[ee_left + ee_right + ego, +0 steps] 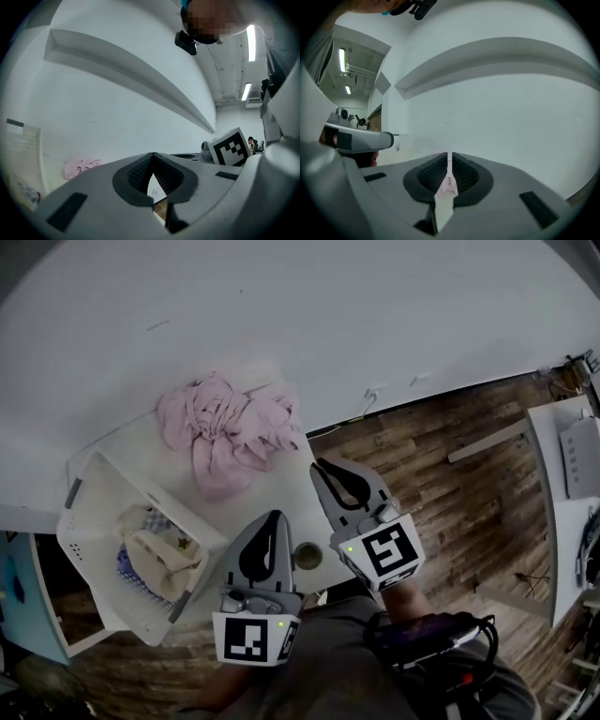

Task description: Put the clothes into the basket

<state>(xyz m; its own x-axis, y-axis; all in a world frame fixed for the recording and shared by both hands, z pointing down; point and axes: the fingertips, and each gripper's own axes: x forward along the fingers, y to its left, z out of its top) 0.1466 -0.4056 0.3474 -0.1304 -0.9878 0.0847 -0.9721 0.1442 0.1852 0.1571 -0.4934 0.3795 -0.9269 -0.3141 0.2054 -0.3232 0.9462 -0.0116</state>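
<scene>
Left gripper [275, 515]: clenched, empty.
Right gripper [320, 466]: clenched, empty.
Advice: open jaws, seize crumpled pink cloth garment [228, 427] centrally, carry left into white plastic basket [89, 521].

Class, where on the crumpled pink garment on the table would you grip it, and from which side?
Probably a raised fold on the bunched middle of the pink garment, approached from the near edge, where the right gripper points. The heap stands in ridges there, while its lower flap lies flat on the table.
</scene>
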